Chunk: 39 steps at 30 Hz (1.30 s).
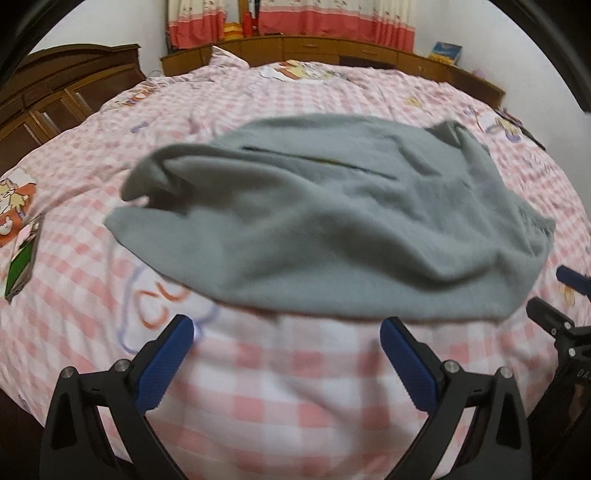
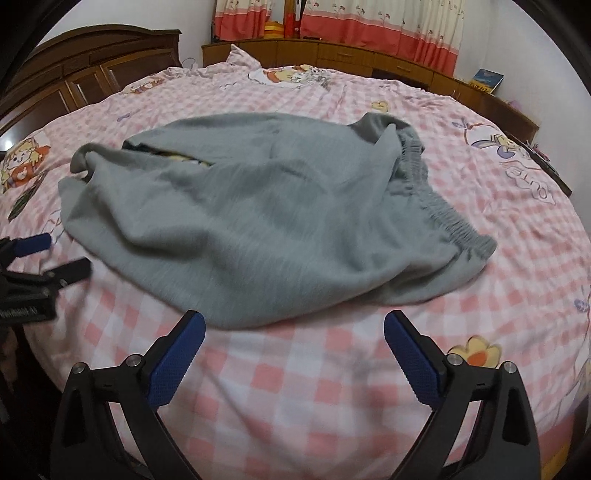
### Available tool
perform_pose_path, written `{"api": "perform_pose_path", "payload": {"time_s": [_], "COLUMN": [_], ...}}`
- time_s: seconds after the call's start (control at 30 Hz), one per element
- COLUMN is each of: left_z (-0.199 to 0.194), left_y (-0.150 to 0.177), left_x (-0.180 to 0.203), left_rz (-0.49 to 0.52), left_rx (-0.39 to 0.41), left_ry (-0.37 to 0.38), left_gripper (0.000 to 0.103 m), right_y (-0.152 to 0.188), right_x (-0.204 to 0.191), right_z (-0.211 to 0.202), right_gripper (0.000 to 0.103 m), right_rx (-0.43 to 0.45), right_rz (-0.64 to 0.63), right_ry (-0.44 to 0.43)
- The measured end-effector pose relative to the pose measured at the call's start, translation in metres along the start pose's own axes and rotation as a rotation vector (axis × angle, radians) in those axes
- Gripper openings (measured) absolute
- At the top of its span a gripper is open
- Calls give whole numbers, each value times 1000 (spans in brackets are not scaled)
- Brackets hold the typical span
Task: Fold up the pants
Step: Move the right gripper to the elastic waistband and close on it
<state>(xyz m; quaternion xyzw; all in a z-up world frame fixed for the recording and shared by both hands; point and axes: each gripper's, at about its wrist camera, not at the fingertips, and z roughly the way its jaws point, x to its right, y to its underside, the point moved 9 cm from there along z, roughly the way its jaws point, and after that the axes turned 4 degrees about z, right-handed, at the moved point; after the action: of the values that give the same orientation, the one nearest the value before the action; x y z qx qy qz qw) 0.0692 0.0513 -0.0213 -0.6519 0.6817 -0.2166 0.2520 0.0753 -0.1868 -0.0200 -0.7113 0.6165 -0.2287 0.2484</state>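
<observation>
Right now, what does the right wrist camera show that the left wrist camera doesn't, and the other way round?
Only the right wrist view shows the gathered elastic waistband along the right edge of the grey pants, a yellow flower print on the sheet, and the left gripper at its left border. Only the left wrist view shows the pants' dark pocket slit plainly, and the right gripper at its right border. Both show the pants lying crumpled on the pink checked bedsheet, both grippers' jaws open and holding nothing, the wooden headboard and the curtains.
</observation>
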Motion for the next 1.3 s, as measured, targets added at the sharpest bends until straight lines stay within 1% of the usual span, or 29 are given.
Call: {"api": "perform_pose_path", "payload": {"time_s": [0.17, 0.3, 0.4, 0.53, 0.63, 0.8, 0.93, 1.03, 1.17, 1.3], "left_z": [-4, -6, -8, -5, 2, 12, 21, 25, 31, 35], "left_y": [-13, -21, -27, -33, -35, -33, -33, -33, -32, -33], "left_x": [-21, -36, -49, -70, -89, -111, -117, -116, -113, -112], "left_rz": [-26, -16, 4, 4, -45, -143, -162, -165, -163, -158], "left_rx": [8, 16, 28, 26, 10, -17, -31, -37, -41, -44], "left_ry": [-28, -65, -112, -171, -199, -206, -208, -204, -197, -197], "left_gripper": [102, 102, 103, 103, 103, 102, 102, 102, 102, 102], "right_y": [-10, -15, -22, -36, -45, -58, -61, -56, -44, -37], "right_x": [11, 18, 27, 50, 71, 114, 142, 150, 151, 150], "right_z": [-2, -5, -8, -9, -6, 8, 25, 39, 59, 72], "right_gripper": [99, 99, 99, 99, 99, 99, 98, 93, 91, 91], "right_rx": [6, 8, 18, 36, 37, 16, -27, -74, -129, -151], "right_rz": [2, 0, -15, -35, -36, -3, 23, 37, 62, 114], "right_ry": [5, -7, -1, 51, 99, 157, 199, 187, 150, 103]}}
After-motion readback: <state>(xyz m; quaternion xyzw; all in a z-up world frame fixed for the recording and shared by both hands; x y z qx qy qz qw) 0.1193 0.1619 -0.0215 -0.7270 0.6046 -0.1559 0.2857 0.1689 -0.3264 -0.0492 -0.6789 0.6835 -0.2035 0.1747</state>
